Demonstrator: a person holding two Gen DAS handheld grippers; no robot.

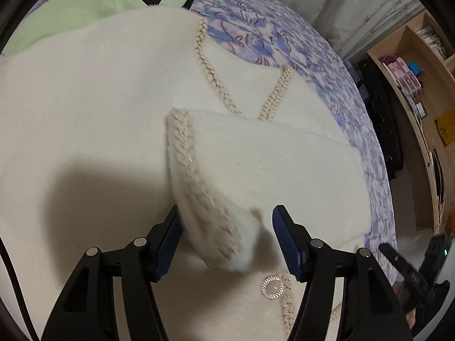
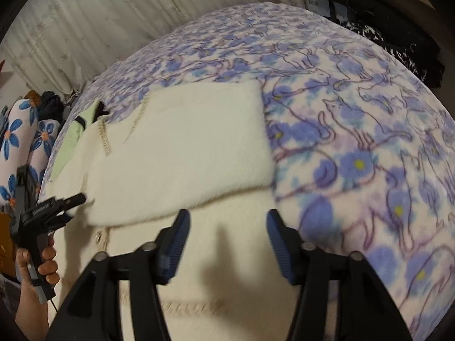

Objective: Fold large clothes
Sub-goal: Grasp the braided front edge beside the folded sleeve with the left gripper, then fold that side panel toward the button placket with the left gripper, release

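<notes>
A large cream fuzzy cardigan [image 1: 85, 108] with beige braided trim lies spread on the bed. Its sleeve [image 1: 270, 164] is folded across the body, and the trimmed cuff [image 1: 216, 221] droops, blurred, between the jaws of my left gripper [image 1: 227, 238], which stand wide apart. A round pearl button [image 1: 273, 286] shows below it. In the right wrist view the cardigan [image 2: 233, 270] lies under my right gripper [image 2: 226, 241], open and empty, with the folded sleeve [image 2: 187, 147] just beyond. The left gripper also shows in that view [image 2: 61, 203], held by a hand.
A blue and purple cat-print blanket [image 2: 355, 142] covers the bed. A light green garment [image 1: 76, 8] lies beyond the cardigan. Wooden shelves [image 1: 421, 85] stand to the right, curtains [image 2: 99, 20] behind, flowered pillows [image 2: 17, 147] at the left.
</notes>
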